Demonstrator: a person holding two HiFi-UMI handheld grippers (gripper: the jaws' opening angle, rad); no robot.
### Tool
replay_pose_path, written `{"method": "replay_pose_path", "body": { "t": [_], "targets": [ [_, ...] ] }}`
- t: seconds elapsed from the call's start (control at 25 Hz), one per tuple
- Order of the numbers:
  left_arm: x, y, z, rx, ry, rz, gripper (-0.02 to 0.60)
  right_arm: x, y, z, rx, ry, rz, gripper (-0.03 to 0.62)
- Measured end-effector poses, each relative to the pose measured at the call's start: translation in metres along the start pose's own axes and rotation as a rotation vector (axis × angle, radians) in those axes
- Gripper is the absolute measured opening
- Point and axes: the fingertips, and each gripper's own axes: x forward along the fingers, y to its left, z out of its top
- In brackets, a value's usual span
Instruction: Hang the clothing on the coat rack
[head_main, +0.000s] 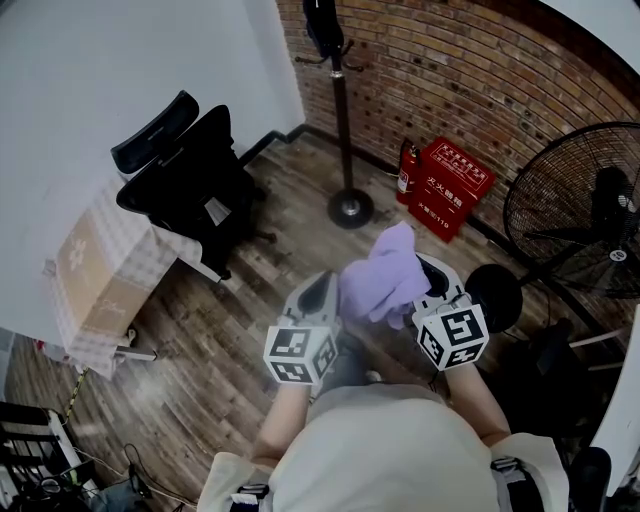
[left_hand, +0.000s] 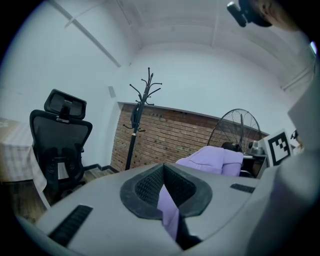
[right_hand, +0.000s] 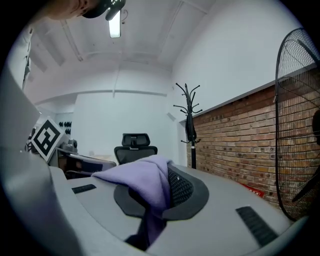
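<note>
A lilac garment (head_main: 382, 272) is bunched between my two grippers at chest height. The left gripper (head_main: 322, 296) is shut on one edge; a fold of lilac cloth (left_hand: 167, 202) shows pinched between its jaws. My right gripper (head_main: 432, 276) is shut on the other side, with the garment (right_hand: 142, 179) draped over its jaws. The black coat rack (head_main: 341, 110) stands ahead by the brick wall, well apart from both grippers, on a round base (head_main: 350, 208). A dark item (head_main: 322, 24) hangs at its top. In the gripper views the coat rack (left_hand: 134, 125) (right_hand: 190, 125) is upright in the distance.
A black office chair (head_main: 188, 182) stands to the left of the rack, next to a table with a checked cloth (head_main: 98, 272). A red fire box (head_main: 450, 186) and an extinguisher (head_main: 405, 168) sit by the brick wall. A large floor fan (head_main: 585, 208) is at the right.
</note>
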Motion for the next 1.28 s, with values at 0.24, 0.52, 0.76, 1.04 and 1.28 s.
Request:
{"method": "replay_pose_path", "body": {
  "t": [0.24, 0.52, 0.76, 1.04, 1.28],
  "targets": [
    [0.022, 0.011, 0.007, -0.003, 0.004, -0.003, 0.005, 0.023, -0.011, 0.004, 0.002, 0.000, 0.003, 0.017],
    [0.057, 0.032, 0.024, -0.003, -0.003, 0.001, 0.005, 0.062, -0.030, 0.010, -0.002, 0.010, 0.001, 0.017],
    [0.087, 0.059, 0.046, -0.006, -0.008, -0.003, 0.005, 0.105, -0.042, 0.021, -0.002, 0.010, -0.003, 0.017],
    [0.121, 0.096, 0.071, 0.000, -0.011, -0.023, 0.005, 0.156, -0.055, 0.037, 0.016, -0.010, -0.033, 0.017],
    [0.146, 0.131, 0.088, 0.003, -0.011, -0.040, 0.005, 0.198, -0.060, 0.047, 0.016, -0.022, -0.060, 0.017]
  ]
}}
